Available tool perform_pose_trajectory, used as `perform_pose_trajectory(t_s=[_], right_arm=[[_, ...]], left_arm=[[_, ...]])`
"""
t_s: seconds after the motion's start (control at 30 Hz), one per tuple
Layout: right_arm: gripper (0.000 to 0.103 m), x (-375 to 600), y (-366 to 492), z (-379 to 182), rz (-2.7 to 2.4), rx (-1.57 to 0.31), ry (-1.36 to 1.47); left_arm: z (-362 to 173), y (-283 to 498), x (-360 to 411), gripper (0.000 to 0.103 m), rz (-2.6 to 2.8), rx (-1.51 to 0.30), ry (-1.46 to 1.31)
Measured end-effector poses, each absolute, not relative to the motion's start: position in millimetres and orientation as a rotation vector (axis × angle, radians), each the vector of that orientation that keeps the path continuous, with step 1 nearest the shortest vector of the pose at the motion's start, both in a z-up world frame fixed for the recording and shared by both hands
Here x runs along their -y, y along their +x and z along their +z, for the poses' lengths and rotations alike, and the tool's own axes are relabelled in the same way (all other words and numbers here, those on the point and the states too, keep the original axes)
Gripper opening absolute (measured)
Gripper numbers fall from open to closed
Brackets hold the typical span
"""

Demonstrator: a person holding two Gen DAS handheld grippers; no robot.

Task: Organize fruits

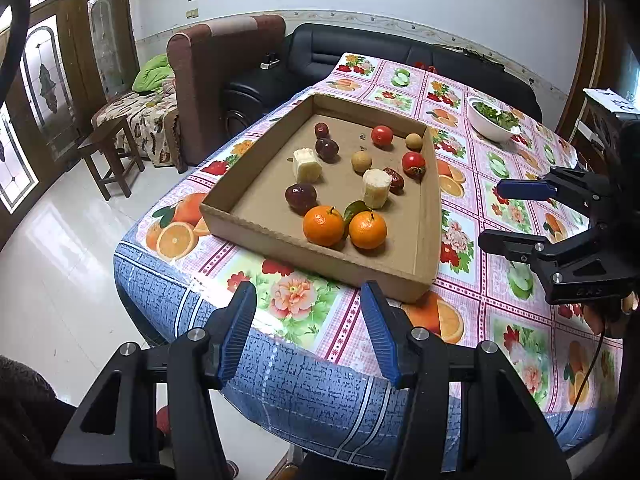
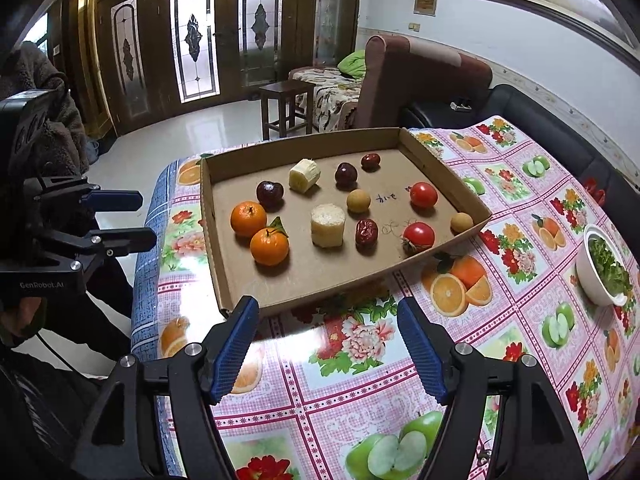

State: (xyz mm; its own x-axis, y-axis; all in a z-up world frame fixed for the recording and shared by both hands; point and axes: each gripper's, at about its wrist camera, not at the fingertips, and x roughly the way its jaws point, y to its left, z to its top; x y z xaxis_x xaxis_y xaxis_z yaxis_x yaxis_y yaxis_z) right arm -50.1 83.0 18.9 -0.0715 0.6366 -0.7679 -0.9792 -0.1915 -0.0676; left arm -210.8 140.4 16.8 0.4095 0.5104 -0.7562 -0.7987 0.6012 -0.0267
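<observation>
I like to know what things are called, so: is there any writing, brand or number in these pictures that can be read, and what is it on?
"GenRobot.AI": on the black body of the left gripper, seen from the right wrist view.
Handwritten pen marks on the floor of the cardboard tray: too scrawled to read.
Embossed letters on the right gripper: too dim to read.
Small framed plaque on the wall: too blurred to read.

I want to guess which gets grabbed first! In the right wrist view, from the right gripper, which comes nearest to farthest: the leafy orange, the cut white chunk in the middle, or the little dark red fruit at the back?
1. Leafy orange, front left of the box.
2. Cut white chunk, middle.
3. Little dark red fruit, far back.
</observation>
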Motion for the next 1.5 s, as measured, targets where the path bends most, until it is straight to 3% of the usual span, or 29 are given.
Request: perform_pose_trajectory(t_s=[1.5], right_arm=[[0.073,-90,-54,13,1.645,-0.597,-0.793]], left_arm=[[14,-197,-135,0.053,0.829,-0.806,-0.403]])
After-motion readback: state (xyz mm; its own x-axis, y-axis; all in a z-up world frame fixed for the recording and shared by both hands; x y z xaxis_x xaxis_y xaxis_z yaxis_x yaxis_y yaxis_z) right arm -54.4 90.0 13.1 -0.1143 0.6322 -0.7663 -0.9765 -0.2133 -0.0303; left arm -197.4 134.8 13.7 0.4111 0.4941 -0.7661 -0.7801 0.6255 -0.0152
